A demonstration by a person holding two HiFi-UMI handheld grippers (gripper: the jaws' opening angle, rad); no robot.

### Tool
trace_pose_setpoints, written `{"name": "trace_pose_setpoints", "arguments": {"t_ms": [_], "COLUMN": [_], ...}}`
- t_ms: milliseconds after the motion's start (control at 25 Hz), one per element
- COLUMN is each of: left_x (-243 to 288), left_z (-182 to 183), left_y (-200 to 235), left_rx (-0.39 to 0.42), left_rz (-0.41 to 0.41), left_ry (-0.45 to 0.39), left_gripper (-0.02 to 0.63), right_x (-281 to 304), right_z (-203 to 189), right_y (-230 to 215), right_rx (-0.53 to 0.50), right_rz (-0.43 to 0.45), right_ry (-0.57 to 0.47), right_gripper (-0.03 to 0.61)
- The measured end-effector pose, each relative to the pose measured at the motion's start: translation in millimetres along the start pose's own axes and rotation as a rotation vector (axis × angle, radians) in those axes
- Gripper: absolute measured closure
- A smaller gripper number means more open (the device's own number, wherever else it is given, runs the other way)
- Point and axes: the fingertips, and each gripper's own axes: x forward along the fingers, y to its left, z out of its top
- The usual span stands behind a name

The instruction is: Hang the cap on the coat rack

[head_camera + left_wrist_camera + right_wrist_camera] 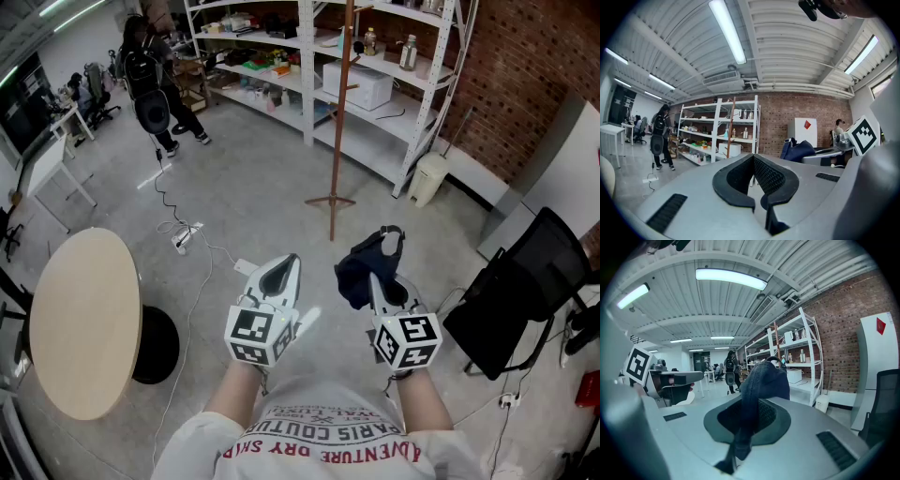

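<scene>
A dark navy cap (364, 269) hangs from my right gripper (373, 281), which is shut on its fabric; in the right gripper view the cap (761, 380) drapes up and over the jaws of the right gripper (750, 406). My left gripper (287, 267) is level with it on the left, shut and with nothing in it; in the left gripper view the left gripper (753, 159) has its pads meeting at the tips. The coat rack (338, 112), a thin brown pole on a cross foot, stands on the floor ahead, well beyond both grippers. The coat rack's pole (732, 123) also shows against the shelves.
White shelves (375, 84) with boxes and bottles line the brick wall behind the rack. A round beige table (84, 319) stands at the left and a black chair (520, 295) at the right. A person in black (150, 75) stands far left. A cable (183, 234) lies on the floor.
</scene>
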Motion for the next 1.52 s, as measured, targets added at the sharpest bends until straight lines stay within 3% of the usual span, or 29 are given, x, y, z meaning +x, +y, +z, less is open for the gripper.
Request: {"name": "trace_pose_setpoints", "arguments": {"t_ms": [600, 960, 1280, 1520], "left_x": [4.5, 26.1, 63.2, 112.6], "left_z": [-12.2, -35.0, -61.4, -60.1], "left_y": [-14.9, -28.6, -44.7, -24.3], "left_rx": [-0.066, -0.068, -0.161, -0.155], "left_rz": [-0.016, 0.011, 0.017, -0.005], "left_ry": [0.016, 0.052, 0.093, 0.106], "left_gripper": [0.609, 0.609, 0.609, 0.609], "right_x": [-9.4, -9.0, 2.1, 44.0], "right_z": [-10.2, -34.9, -46.7, -38.3], "right_y": [-16.6, -44.3, -82.7, -110.3], "right_rx": [0.060, 0.061, 0.049, 0.064], "right_rz": [0.028, 0.054, 0.057, 0.031], "right_ry": [-0.007, 0.047, 0.089, 0.104], "right_gripper": [0.558, 0.558, 0.558, 0.558]}}
